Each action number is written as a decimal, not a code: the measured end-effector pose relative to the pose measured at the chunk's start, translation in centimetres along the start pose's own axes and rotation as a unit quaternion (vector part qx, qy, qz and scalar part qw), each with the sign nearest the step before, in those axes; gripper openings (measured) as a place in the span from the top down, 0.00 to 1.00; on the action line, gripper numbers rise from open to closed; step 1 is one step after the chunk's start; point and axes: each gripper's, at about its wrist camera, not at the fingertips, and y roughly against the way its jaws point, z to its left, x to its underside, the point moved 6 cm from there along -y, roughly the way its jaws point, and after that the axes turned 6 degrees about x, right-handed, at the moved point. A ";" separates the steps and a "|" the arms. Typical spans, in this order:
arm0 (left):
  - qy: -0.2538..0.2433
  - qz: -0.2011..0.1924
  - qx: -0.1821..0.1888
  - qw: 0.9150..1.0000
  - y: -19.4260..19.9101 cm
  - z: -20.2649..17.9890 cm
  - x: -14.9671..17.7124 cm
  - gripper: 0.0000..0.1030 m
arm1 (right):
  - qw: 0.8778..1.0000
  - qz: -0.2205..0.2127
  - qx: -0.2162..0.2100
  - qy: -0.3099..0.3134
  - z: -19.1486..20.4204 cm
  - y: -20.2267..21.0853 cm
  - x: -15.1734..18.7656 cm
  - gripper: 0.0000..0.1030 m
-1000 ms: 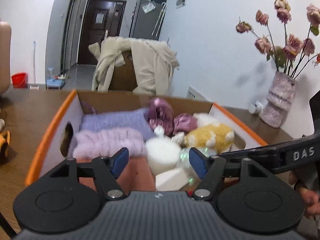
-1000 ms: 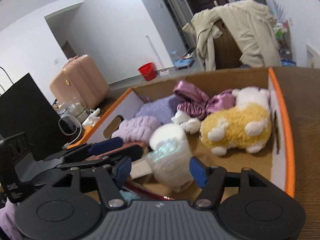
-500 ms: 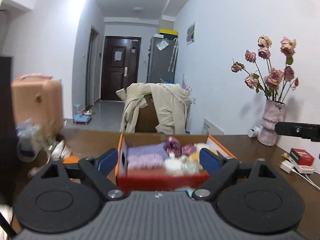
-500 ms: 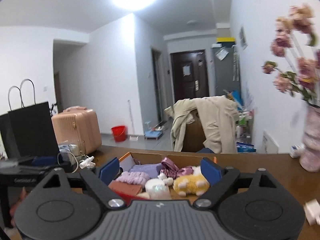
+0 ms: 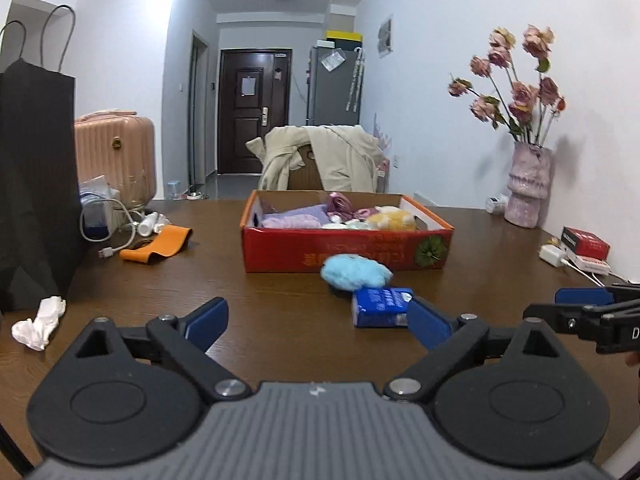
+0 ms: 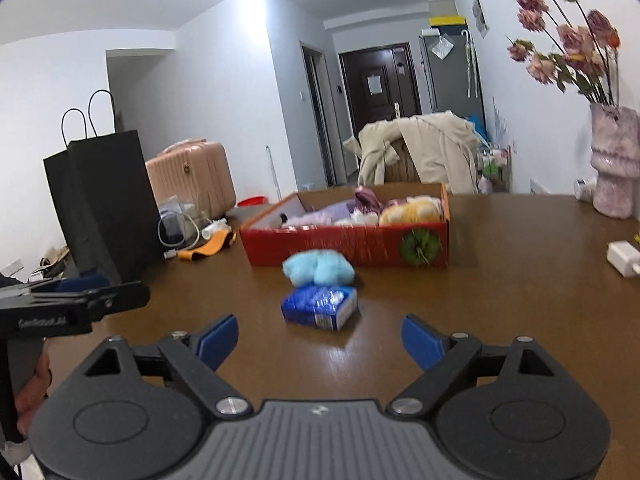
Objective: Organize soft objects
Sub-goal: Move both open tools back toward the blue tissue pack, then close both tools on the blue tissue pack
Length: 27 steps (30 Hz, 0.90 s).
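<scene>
Black left tool (image 6: pixel 80 280) reads "GenRobot.AI"; box (image 6: pixel 348 246) print illegible

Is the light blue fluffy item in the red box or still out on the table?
Out. The light blue fluffy item lies on the table in front of the red box, beside a blue packet.
</scene>
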 end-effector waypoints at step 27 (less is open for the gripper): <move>0.170 0.149 0.171 0.959 -21.6 3.0 1.5 0.73 | 0.984 0.120 -0.052 -0.119 -2.9 -19.5 -1.8 0.76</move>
